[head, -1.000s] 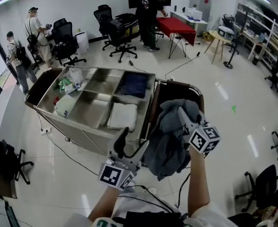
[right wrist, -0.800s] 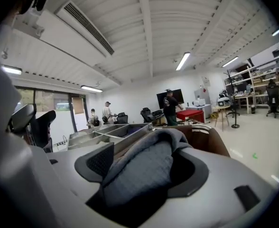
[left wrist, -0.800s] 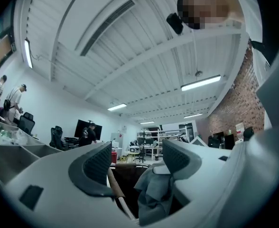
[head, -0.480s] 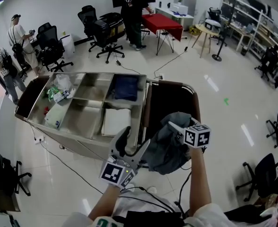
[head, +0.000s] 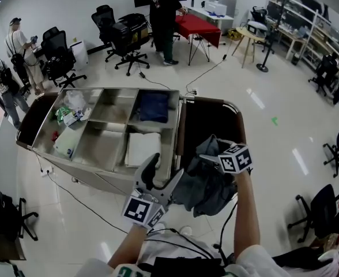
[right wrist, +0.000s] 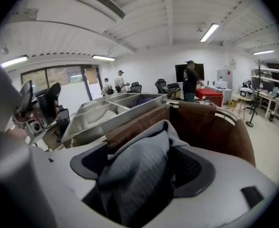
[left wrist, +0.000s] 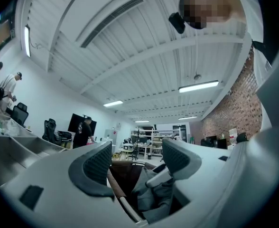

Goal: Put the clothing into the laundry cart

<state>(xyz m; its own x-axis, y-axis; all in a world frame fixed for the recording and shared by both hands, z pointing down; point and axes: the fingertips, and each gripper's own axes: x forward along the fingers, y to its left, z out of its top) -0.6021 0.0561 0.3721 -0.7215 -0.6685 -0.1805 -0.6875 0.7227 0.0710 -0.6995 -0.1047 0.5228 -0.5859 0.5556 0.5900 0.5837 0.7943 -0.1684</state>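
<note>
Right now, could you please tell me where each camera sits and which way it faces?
Head view: on the person's head, facing steeply down at the laundry cart; both forearms show.
Left gripper view: on the left gripper, facing upward across the room; jaws apart, empty.
Right gripper view: on the right gripper, facing down toward the cart; jaws just opening, grey garment between them.
All share cart, garment.

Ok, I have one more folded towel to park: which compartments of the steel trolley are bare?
The far middle compartment, between the packets and the dark blue cloth, and the near middle compartment, between the pale container and the white towel, are bare. The four end compartments are taken.
</note>
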